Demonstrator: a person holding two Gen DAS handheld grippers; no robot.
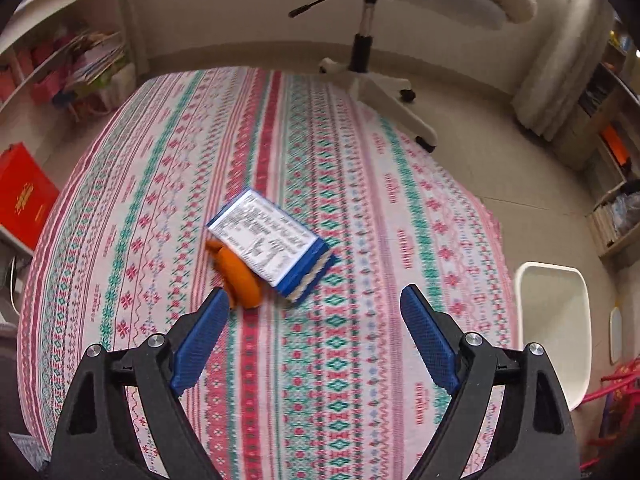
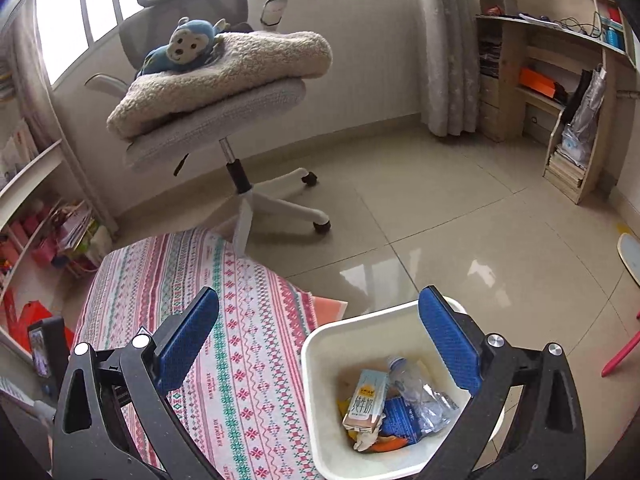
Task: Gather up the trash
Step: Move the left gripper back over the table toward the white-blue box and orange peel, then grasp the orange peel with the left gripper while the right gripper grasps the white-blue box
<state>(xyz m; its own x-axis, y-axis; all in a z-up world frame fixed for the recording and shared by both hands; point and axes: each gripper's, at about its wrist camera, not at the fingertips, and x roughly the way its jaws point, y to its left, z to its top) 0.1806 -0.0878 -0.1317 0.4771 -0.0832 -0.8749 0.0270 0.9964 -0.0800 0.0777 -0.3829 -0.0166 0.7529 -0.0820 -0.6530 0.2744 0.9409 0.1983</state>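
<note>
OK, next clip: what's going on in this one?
A person with a gripper in each hand is clearing trash off a patterned tablecloth into a white bin. The left gripper is open and empty, aimed at a blue carton lying partly on an orange peel, both not yet picked up. The right gripper is open and empty over the bin, which already holds a milk carton, a crushed bottle and other scraps.

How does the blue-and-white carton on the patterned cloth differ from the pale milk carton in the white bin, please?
The blue-and-white carton lies flat on the patterned cloth, still uncollected; the pale milk carton leans among other trash inside the white bin. The first partly covers an orange scrap; the second rests beside a crushed plastic bottle. Both are small drink-style cartons.
</note>
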